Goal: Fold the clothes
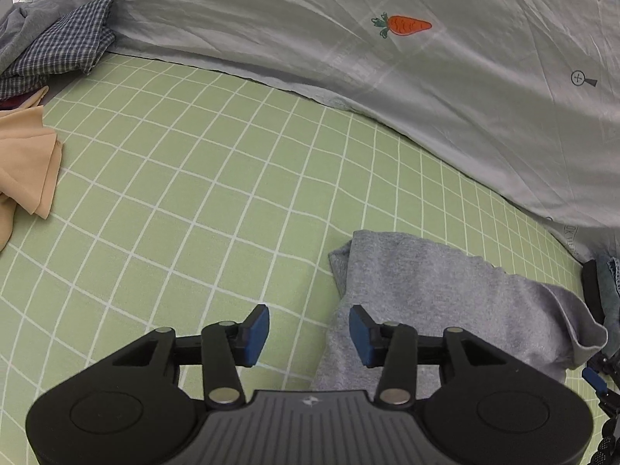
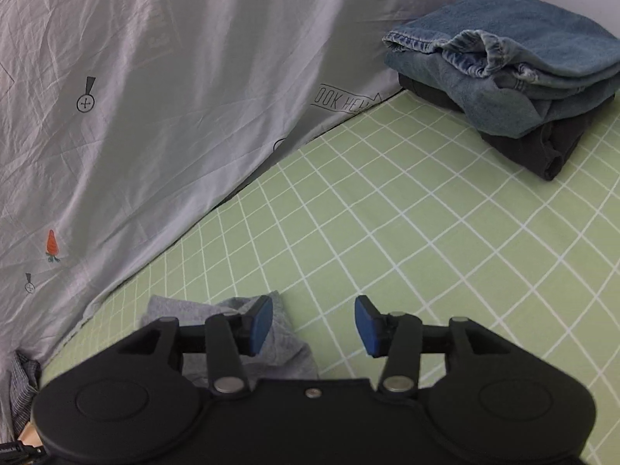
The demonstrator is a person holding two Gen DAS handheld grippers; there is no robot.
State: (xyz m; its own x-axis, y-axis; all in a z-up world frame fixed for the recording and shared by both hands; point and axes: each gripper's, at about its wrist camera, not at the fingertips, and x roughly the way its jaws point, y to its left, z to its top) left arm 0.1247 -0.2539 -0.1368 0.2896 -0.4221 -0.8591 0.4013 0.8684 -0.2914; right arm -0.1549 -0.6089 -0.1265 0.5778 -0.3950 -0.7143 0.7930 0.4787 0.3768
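Observation:
A folded grey garment [image 1: 445, 294] lies on the green checked sheet [image 1: 193, 201]. My left gripper [image 1: 309, 335] hovers over its left edge, open, with nothing pinched between the blue pads; the right pad [image 1: 360, 335] stands above the grey cloth. In the right wrist view the same grey garment [image 2: 279, 343] shows under the left pad [image 2: 260, 323]. My right gripper [image 2: 313, 323] is open above the garment's right edge and the sheet [image 2: 426, 232], gripping nothing.
A pale grey quilt [image 1: 387, 69] with carrot prints is bunched along the back. Checked and peach clothes [image 1: 27, 155] lie at the left. A stack of folded jeans and dark clothes [image 2: 515, 77] sits at the far right.

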